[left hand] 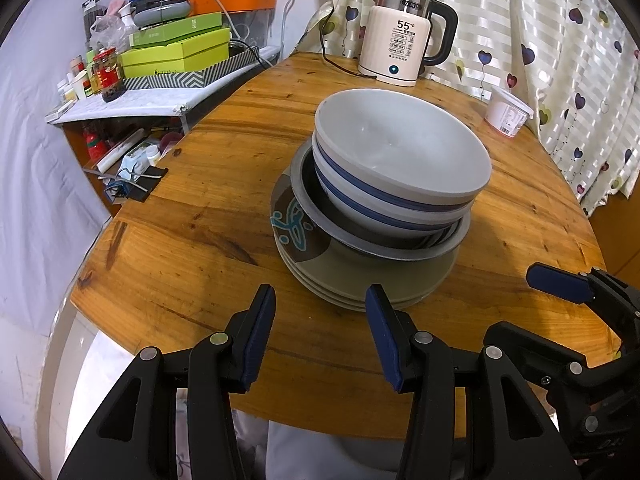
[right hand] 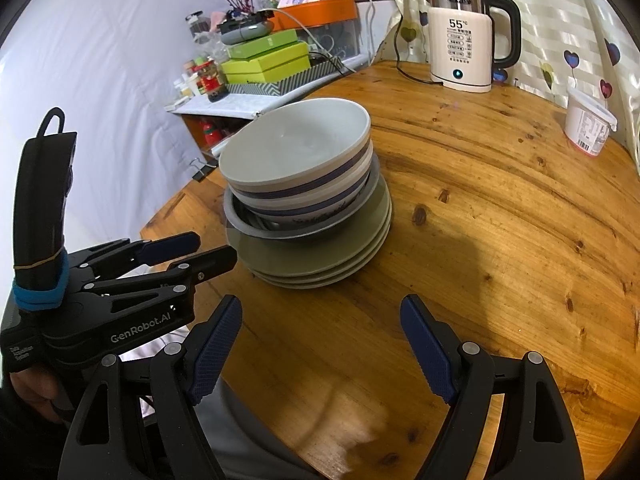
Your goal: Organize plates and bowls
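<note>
On the wooden surface [left hand: 224, 184] we see two white bowls [left hand: 400, 160] nested in a grey dish [left hand: 384, 240] atop stacked plates [left hand: 360, 280], at 12 o'clock from our left hand-held gripper [left hand: 320, 336]; its fingers stand apart, empty. Our right hand-held gripper [right hand: 320, 352] is likewise spread, holding nothing, the kettle [right hand: 464, 40] at 1 o'clock

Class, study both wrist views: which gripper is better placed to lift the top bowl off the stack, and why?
Probably the left. The left gripper is open at the near edge of the plates, with the top bowl just beyond. The right gripper, also open, sits farther back, with bare table ahead.
</note>
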